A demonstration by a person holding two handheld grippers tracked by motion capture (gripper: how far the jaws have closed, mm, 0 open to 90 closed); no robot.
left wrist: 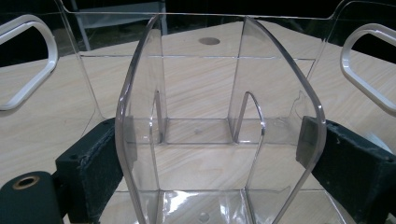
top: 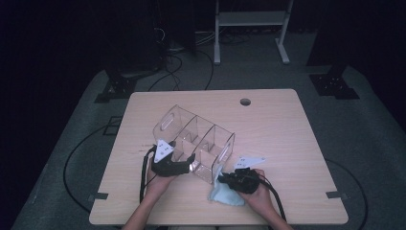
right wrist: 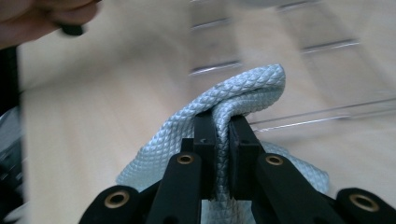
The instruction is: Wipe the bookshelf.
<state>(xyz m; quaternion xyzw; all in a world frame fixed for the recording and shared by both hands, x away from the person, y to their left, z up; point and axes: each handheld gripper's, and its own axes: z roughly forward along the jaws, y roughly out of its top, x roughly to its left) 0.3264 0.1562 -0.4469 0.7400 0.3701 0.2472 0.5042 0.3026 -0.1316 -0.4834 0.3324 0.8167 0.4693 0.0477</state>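
we clamp the clear organizer (left wrist: 219, 116) in wide left tongs (left wrist: 215, 158), steadying it; right tongs (right wrist: 222, 126) pinch the cloth (right wrist: 233, 98) for wiping.

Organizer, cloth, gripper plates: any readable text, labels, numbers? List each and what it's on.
No readable text.
Clear organizer: no label or print.
Light blue cloth: woven texture, no tag in view.
Grey plates on the left gripper and right gripper: small dark marks, too small to read.
Table: bare wood grain.
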